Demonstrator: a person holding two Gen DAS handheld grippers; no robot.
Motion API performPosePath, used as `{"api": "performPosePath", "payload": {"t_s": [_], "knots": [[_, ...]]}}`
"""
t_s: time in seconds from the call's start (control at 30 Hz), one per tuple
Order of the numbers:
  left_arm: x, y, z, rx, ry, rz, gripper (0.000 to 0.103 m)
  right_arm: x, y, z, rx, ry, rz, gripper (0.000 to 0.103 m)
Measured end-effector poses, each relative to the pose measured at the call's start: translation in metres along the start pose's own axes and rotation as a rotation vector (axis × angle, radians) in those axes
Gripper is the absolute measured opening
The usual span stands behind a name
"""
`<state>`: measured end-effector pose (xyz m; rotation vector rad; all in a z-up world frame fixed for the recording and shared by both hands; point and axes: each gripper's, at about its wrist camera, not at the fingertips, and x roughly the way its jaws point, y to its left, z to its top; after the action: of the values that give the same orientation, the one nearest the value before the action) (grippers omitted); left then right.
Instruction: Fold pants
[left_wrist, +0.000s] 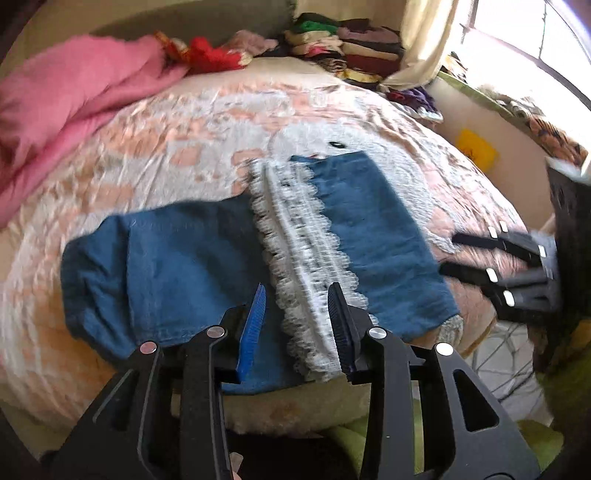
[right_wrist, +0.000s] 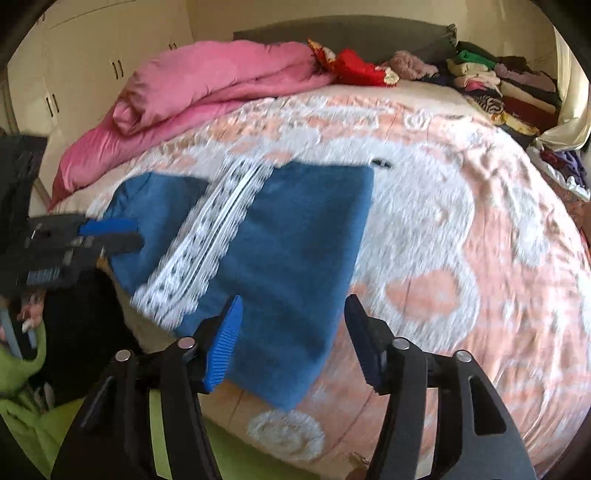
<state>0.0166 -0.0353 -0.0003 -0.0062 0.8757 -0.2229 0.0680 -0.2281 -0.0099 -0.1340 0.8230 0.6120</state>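
Bedroom, patterned bed (right_wrist: 461, 229): left tongs (left_wrist: 297, 325) and right tongs (right_wrist: 291, 339) both spread, holding nothing, poised above the blue pants (right_wrist: 295, 240) at the near edge, seemingly already folded, lace trim (left_wrist: 306, 236) on top.

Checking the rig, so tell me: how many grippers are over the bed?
2: left gripper open above the blue pants' lace band; right gripper open at their near right edge.
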Motion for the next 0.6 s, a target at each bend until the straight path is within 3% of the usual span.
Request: {"api": "performPosePath", "payload": {"t_s": [0.07,0.27,0.43,0.6], "knots": [[0.005,-0.011,0.001,0.033,0.009,-0.018,0.027,0.007,-0.001,0.014,-0.021,-0.001,-0.009,0.058],[0.051,-0.018,-0.013,0.071,0.151,-0.015,0.028,0.057,0.003,0.053,-0.051,0.049,-0.001,0.058],[0.05,-0.011,-0.018,0.038,0.149,-0.047,0.029,0.11,-0.013,0.074,-0.023,0.135,-0.069,0.058],[0.049,-0.009,-0.018,0.016,0.144,-0.072,0.029,0.125,-0.021,0.085,-0.001,0.124,-0.062,0.06]]}}
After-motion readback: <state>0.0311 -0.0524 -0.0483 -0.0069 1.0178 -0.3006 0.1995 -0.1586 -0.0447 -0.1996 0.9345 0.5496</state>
